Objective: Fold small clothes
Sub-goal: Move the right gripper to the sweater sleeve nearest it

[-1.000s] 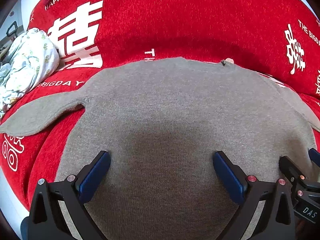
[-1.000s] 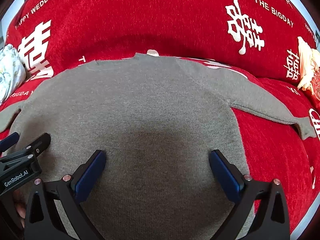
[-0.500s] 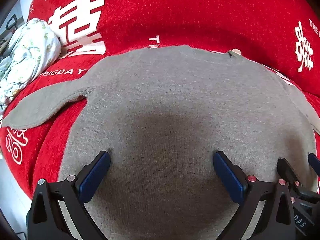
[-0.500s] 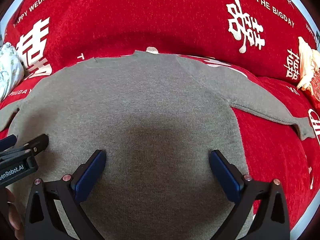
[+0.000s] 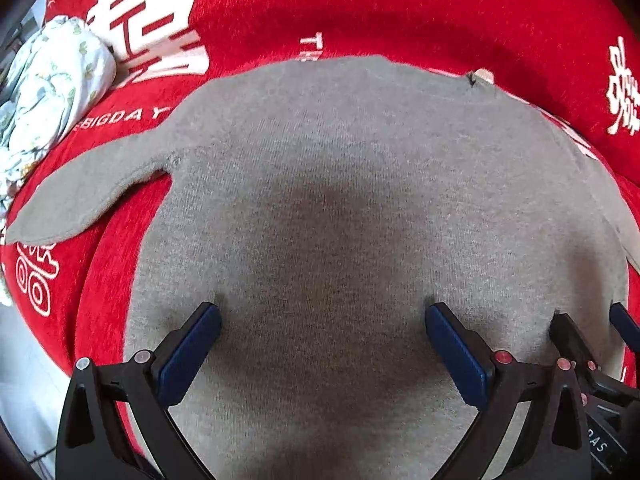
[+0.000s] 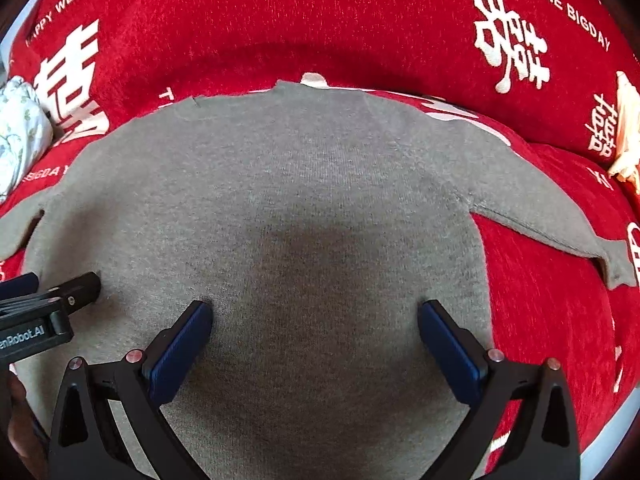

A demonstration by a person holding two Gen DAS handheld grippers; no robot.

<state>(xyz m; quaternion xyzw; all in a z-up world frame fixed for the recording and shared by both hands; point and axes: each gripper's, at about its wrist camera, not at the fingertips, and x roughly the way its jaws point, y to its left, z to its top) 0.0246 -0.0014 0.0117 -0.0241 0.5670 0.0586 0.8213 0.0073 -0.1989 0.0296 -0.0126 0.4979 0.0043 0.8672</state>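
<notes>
A grey sweater [image 5: 352, 208] lies flat, sleeves spread, on a red cover [image 6: 320, 20] printed with white characters and "HAPPY WEDDING". The left gripper [image 5: 322, 316] and right gripper [image 6: 314, 314] stand side by side low over its lower half, jaws wide apart, grasping nothing. A floral bundle [image 5: 48, 92] sits at the cover's left edge

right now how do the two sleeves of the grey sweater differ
The left sleeve looks broad and ends in a rounded tip with no distinct cuff; the right sleeve tapers narrow and ends in a flared cuff. The left sleeve's end lies near the floral cloth bundle; the right sleeve's end points toward the pale object at the sofa's far side. Both lie flat, spread outward from the sweater on the red cover.
</notes>
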